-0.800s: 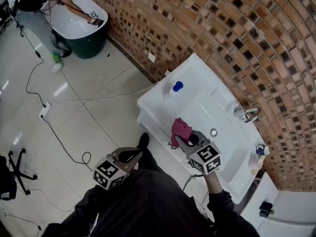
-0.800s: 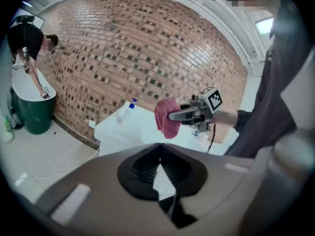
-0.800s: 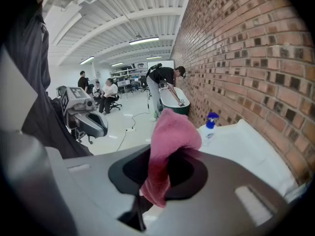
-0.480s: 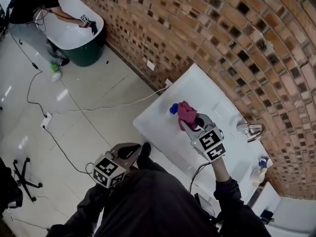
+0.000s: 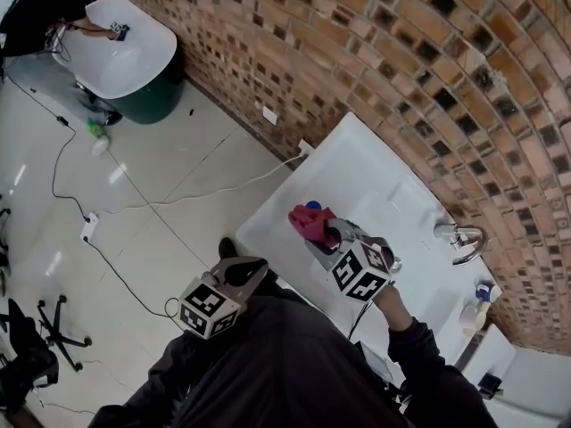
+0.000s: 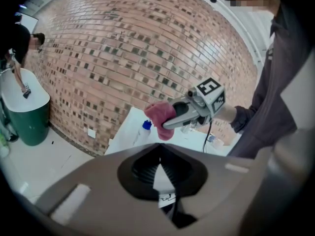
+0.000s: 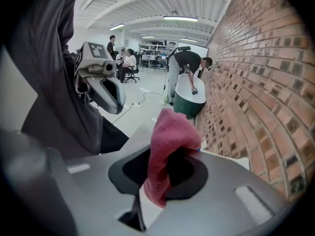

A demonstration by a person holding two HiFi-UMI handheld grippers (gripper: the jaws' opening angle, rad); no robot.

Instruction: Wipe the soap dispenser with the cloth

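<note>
right hand-held gripper [image 5: 323, 236]: pinching red cloth [image 5: 308, 222]
left hand-held gripper [image 5: 248, 270]: pressed together, empty
soap dispenser [image 6: 146, 126]: on white counter [image 5: 375, 176], just behind cloth

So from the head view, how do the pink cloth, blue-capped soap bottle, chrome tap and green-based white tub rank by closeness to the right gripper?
1. Pink cloth, clamped in the right gripper.
2. Blue-capped soap bottle, just behind the cloth.
3. Chrome tap, over on the right.
4. Green-based white tub, far upper left.
</note>
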